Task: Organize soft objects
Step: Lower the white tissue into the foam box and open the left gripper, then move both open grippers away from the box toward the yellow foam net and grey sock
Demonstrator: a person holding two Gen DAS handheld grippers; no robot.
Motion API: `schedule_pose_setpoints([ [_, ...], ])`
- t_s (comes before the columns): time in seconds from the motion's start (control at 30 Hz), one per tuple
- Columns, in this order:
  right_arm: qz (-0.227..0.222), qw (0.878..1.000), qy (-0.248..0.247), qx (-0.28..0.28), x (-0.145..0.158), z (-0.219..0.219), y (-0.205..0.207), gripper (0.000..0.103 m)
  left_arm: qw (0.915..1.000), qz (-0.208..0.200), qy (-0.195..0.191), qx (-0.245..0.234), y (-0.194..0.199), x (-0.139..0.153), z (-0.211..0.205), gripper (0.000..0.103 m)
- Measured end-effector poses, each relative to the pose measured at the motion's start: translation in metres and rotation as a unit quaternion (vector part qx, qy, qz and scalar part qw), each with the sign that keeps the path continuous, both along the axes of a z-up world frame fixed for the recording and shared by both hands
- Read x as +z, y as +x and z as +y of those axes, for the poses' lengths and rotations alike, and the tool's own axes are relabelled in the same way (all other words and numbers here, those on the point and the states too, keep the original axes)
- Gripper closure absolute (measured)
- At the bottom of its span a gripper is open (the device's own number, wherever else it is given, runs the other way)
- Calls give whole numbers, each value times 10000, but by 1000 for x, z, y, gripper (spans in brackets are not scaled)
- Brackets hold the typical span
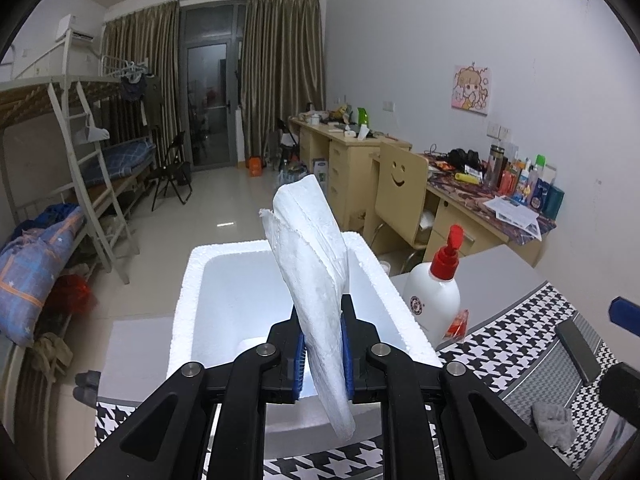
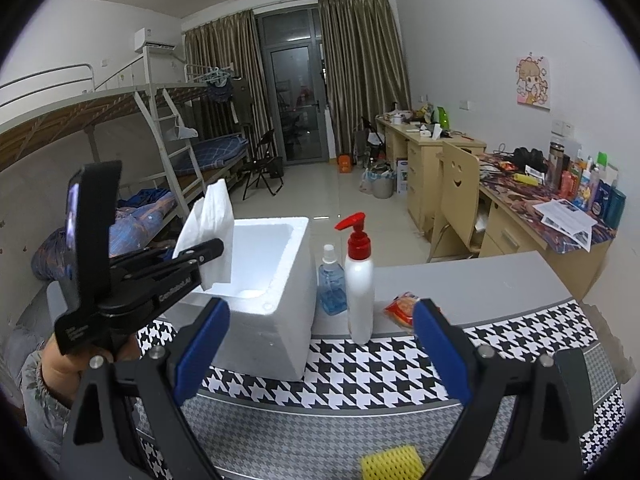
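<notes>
My left gripper (image 1: 324, 320) is shut on a white, soft foam sheet (image 1: 308, 240), which stands up between the blue pads over the open white foam box (image 1: 188, 292). From the right wrist view, the same left gripper (image 2: 208, 252) holds the sheet (image 2: 212, 216) above the near left corner of the box (image 2: 296, 240), with a hand gripping its handle. My right gripper (image 2: 320, 308) is open wide above the houndstooth cloth, with nothing between its fingers. A yellow foam net (image 2: 392, 464) lies just below it. A grey cloth (image 1: 554, 424) lies on the table at the right.
A white pump bottle with a red top (image 2: 360, 280) and a small blue spray bottle (image 2: 332, 280) stand right of the box. An orange snack packet (image 2: 402, 306) lies beside them. A black phone (image 1: 578, 350) rests on the houndstooth cloth. Bunk beds, desks and a chair stand behind.
</notes>
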State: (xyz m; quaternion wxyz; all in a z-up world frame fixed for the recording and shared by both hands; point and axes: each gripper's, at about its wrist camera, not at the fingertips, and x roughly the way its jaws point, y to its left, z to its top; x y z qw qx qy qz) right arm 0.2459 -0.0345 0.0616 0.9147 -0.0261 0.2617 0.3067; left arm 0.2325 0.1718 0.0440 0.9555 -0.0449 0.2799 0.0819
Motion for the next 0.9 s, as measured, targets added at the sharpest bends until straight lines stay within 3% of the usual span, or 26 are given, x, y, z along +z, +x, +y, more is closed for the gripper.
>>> schedule_pose_setpoints([
  [0.07,-3,10000,17,-14,1,-2,0,8,10000,51,-25,2,3,-3,1,72],
  [0.13,-25,10000,57,-22,2,-3,-1,8,9999,73,-62,58,6,-5,3,35],
  [0.2,-79,9999,86,-40,3,-6,-3,8,9998,22,-60,167,6,-5,5,19],
  [0.57,-135,9999,81,-66,5,-8,-10,8,9998,34,-42,204,-1,-8,2,12],
  [0.9,-179,9998,48,-74,6,-14,-20,8,9996,-190,-6,192,-31,5,-14,7],
])
